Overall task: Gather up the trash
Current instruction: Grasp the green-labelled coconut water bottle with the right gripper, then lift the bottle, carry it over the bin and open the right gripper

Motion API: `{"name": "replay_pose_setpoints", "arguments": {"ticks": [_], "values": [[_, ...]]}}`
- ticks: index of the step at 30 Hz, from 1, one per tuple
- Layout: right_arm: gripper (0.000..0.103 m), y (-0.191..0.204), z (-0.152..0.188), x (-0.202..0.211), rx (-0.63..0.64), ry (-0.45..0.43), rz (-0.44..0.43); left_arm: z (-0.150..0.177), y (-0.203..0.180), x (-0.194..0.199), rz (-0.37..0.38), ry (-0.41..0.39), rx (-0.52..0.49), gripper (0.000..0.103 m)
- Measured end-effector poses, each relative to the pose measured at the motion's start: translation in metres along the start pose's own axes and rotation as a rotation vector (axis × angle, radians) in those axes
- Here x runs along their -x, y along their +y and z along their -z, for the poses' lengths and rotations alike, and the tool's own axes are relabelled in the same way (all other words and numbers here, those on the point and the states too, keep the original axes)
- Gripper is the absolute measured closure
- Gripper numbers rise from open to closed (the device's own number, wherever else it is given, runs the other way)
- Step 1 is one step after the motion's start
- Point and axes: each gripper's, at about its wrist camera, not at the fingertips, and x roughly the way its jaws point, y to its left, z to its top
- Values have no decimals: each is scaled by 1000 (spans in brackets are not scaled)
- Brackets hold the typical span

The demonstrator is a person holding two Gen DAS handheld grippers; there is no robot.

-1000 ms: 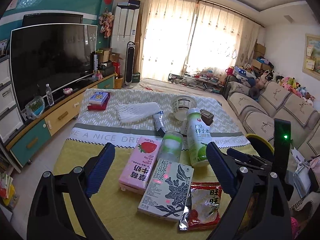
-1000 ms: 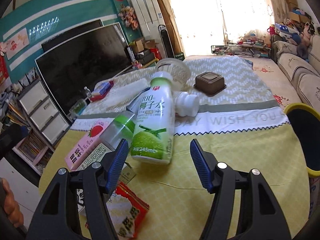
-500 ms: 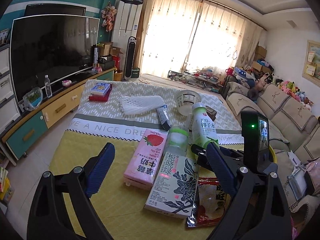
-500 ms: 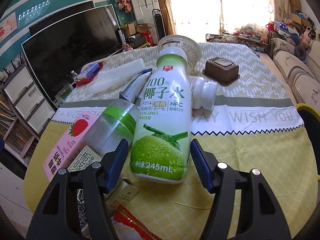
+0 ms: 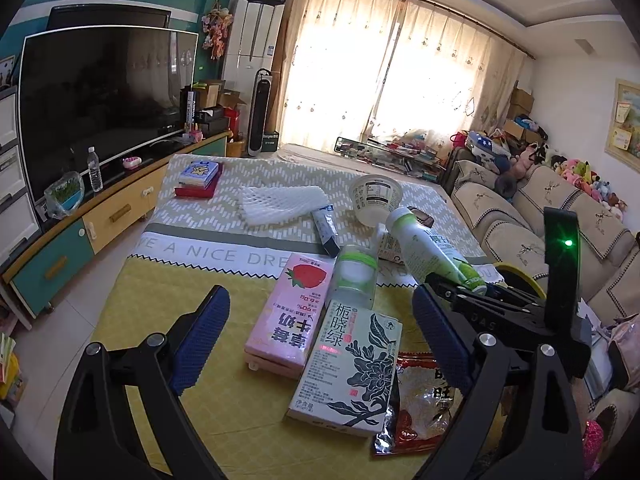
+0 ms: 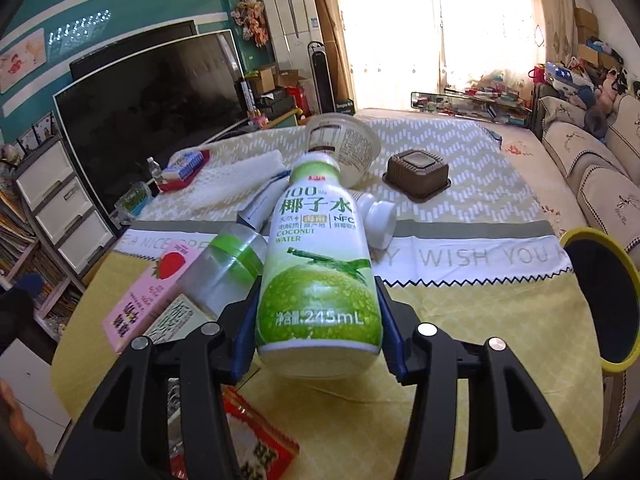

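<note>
Right claw (image 6: 318, 330) grips bottle (image 6: 318, 264) (label readable here).

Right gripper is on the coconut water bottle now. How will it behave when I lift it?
The coconut water bottle, lying between the right gripper pads, has a smooth, round body: it may slip or twist. Gripped near its base, the capped neck could sag. Whether it's empty, so light, is unclear.

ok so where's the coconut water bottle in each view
Left wrist: coconut water bottle right of centre, tilted, its base in the right claw.
Right wrist: bottle centre foreground, between the claw's blue pads.
Shared landmark: pink strawberry milk carton, left of the bottle in both.
</note>
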Motion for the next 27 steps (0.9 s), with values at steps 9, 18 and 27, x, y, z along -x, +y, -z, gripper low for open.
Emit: {"name": "replay_pose_setpoints", "arguments": {"ticks": [9,18,27], "values": [[54,-23,-2,55,-31,-93,-75,0,-10,-2,4,7,-23,12],[54,-57,-8,92,-93,-156,-106,-2,-30,-6,5,19,-61,12],[54,-98,-10,116,-160,-208,-79,-2,-45,-13,13,36,-95,12]]}}
